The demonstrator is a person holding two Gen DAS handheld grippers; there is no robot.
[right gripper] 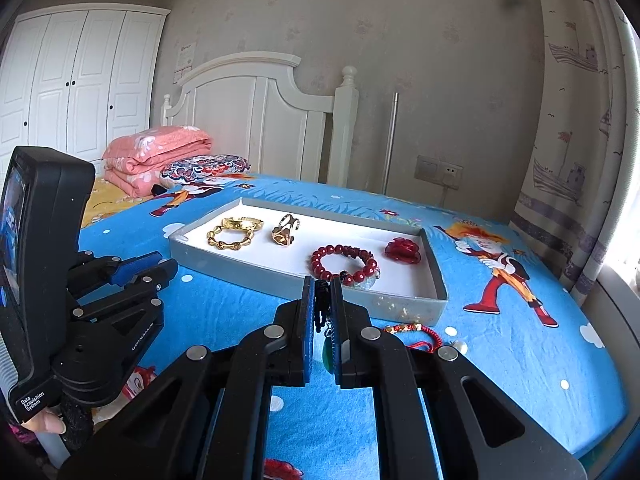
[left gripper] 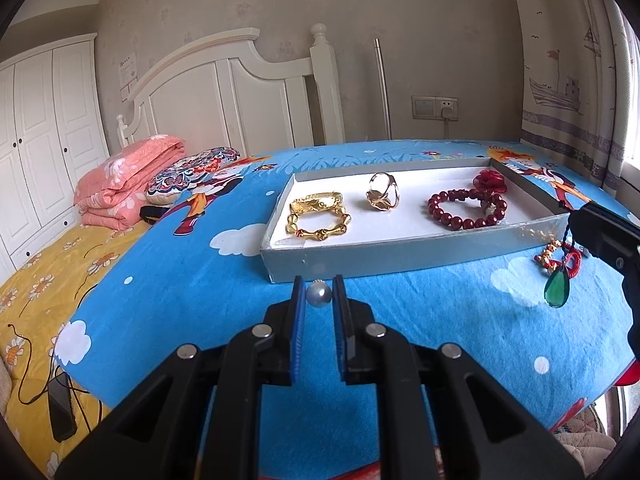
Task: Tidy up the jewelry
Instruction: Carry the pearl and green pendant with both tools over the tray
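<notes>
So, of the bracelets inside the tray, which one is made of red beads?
The red bead bracelet toward the tray's right end, beside the red flower piece. The two other bracelets, at the left end, are gold.

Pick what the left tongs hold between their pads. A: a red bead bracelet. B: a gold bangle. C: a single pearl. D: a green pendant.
C: the left tongs pinch a single pearl, while the red bead bracelet and gold bangle lie in the tray, and the green pendant hangs from the right tongs.
</notes>
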